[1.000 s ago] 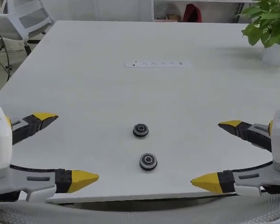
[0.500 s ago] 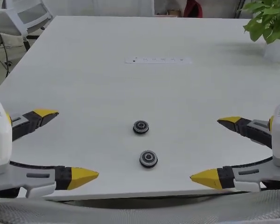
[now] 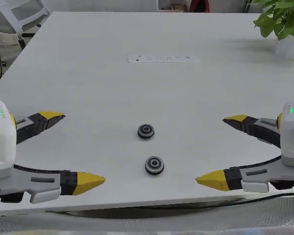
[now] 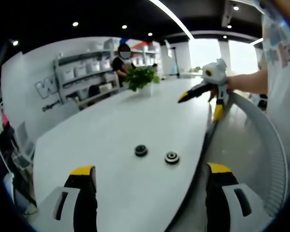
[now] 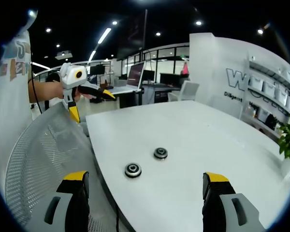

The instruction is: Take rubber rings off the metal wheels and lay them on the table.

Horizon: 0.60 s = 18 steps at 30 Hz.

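Two small metal wheels, the nearer wheel [image 3: 154,165] and the farther wheel [image 3: 146,131], lie flat on the white table [image 3: 137,88], each showing a dark outer band that looks like its rubber ring in place. By that reading no ring is off yet, and the whole job remains: both rings to be pulled free and laid on the tabletop. The wheels sit close together but apart, between the two grippers and a little ahead of their tips, touched by neither.

The left gripper [image 3: 83,148] is held at the table's near edge, its yellow-tipped jaws spread wide and empty, pointing inward toward the wheels. The right gripper [image 3: 210,150] mirrors it from the other side, jaws likewise parted with nothing between them. In each gripper view the pair of wheels lies forward between that gripper's own jaws, with the other gripper beyond them. Well past both grippers, a power strip [image 3: 159,58] lies in the tabletop, and a potted plant [image 3: 279,19] stands at the far corner on the right gripper's side.
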### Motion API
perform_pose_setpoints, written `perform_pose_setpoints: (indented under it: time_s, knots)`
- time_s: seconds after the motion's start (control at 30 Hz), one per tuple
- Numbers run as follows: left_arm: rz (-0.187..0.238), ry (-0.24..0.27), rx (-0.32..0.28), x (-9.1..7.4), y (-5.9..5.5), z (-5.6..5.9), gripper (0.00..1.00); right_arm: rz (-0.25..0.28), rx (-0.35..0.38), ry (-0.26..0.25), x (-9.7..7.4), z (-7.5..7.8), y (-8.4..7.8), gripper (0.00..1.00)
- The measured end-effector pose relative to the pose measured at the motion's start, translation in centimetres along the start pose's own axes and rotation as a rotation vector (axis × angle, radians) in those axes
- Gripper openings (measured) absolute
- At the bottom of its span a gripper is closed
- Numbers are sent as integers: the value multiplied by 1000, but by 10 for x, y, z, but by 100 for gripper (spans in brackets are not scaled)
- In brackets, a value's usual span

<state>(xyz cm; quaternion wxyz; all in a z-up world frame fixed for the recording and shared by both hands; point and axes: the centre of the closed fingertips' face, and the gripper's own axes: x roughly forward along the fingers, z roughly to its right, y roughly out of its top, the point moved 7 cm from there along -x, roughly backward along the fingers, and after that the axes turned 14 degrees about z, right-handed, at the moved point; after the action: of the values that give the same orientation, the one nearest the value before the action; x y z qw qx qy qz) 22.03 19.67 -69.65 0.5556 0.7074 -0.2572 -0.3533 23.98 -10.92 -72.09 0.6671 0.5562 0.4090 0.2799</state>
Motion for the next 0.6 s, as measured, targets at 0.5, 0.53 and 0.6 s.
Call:
perform_pose_setpoints:
  time_s: [0.5, 0.53, 0.6]
  knots:
    - [10, -28, 27, 14, 5, -13, 92, 18, -21, 33, 17, 14, 9, 99]
    - [12, -31, 30, 15, 6, -13, 92, 17, -22, 35, 18, 16, 9, 99]
    - [14, -35, 37, 18, 7, -15, 91, 14, -30, 42, 22, 19, 10, 99]
